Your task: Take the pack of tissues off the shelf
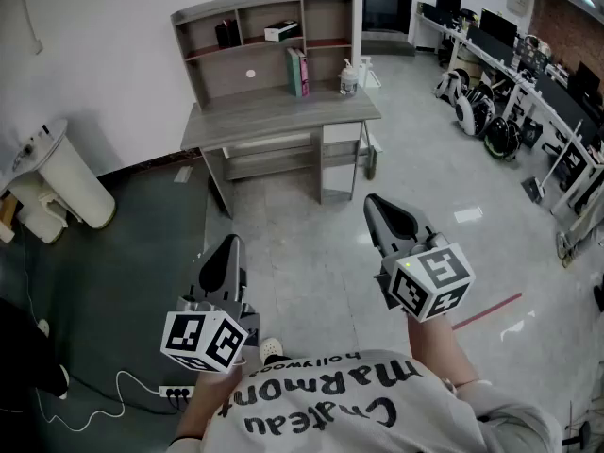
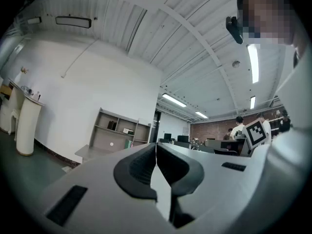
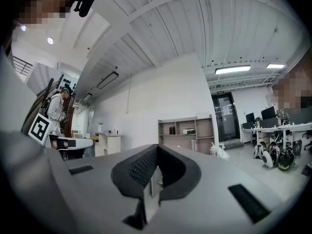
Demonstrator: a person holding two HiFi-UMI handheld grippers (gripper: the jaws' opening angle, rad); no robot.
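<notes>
The pack of tissues (image 1: pixel 281 31) is a small white box lying on the upper board of the grey shelf (image 1: pixel 264 41), which stands on a desk (image 1: pixel 283 116) far across the room. The left gripper view shows the pack (image 2: pixel 127 130) tiny and distant, and so does the right gripper view (image 3: pixel 189 131). My left gripper (image 1: pixel 229 248) and my right gripper (image 1: pixel 376 204) are held up near the person's body, well short of the desk. Both are shut with nothing between the jaws (image 2: pixel 156 147) (image 3: pixel 157 150).
Green and pink books (image 1: pixel 298 72) and a clear jug (image 1: pixel 348 78) stand on the desk. A white bin (image 1: pixel 66 177) stands at the left wall. A power strip with cable (image 1: pixel 175 394) lies on the floor. Scooters (image 1: pixel 477 111) and monitor desks line the right side.
</notes>
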